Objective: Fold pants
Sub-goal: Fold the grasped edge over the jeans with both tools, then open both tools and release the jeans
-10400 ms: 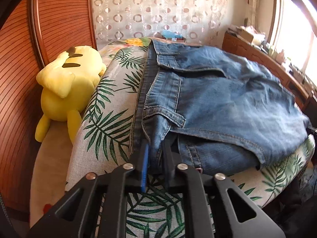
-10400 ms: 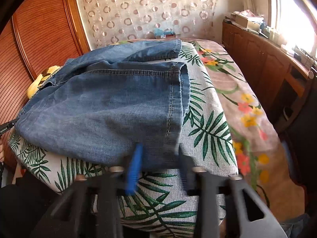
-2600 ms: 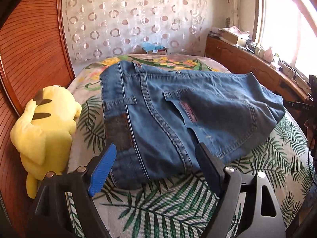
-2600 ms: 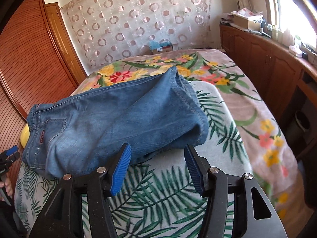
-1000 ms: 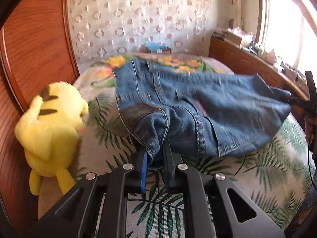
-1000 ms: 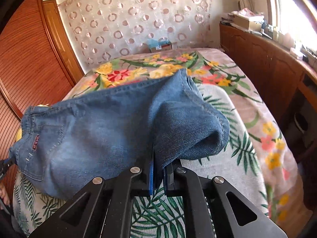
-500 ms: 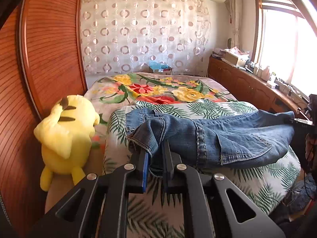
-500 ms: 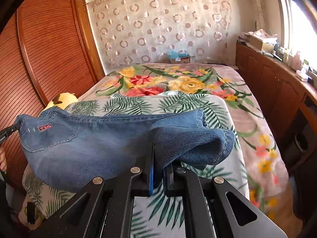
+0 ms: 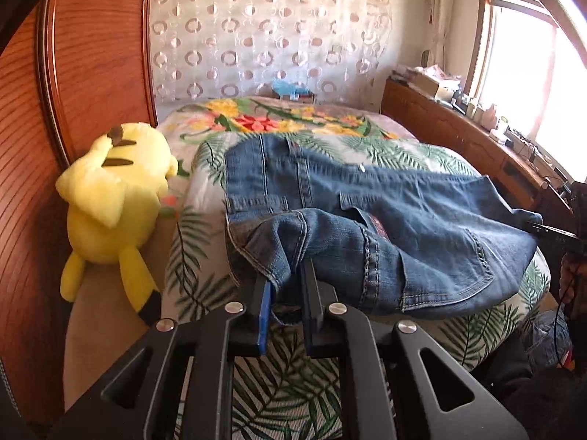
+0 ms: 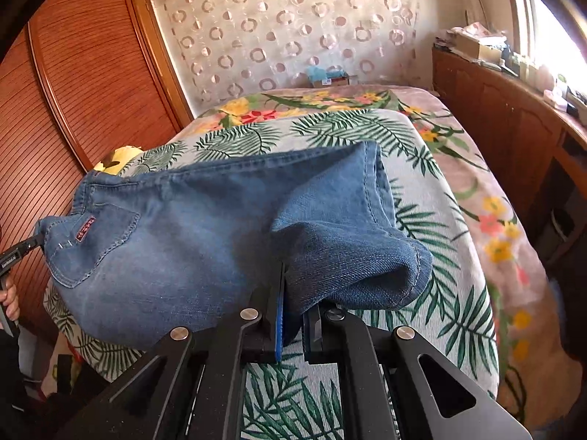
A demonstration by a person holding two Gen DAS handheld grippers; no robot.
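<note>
Left gripper [image 9: 288, 286] and right gripper [image 10: 293, 293] each pinch the jeans' [image 10: 190, 227] near edge above the leaf-print bedspread [image 10: 433, 286].

Right gripper [image 10: 293, 306] clamps jeans [image 10: 205, 227]; they drape over bed [image 10: 440, 190]

The pants [image 9: 385, 220] are seen in faded blue denim with pale stitching and a small red label. The cover [image 10: 422, 198] beneath is printed with green palm fronds on off-white; the bedspread [image 10: 488, 198] behind is patterned with yellow and red flowers. A yellow plush toy [image 9: 113, 201] is marked with brown. The curtain [image 9: 264, 36] is dotted with rings.
</note>
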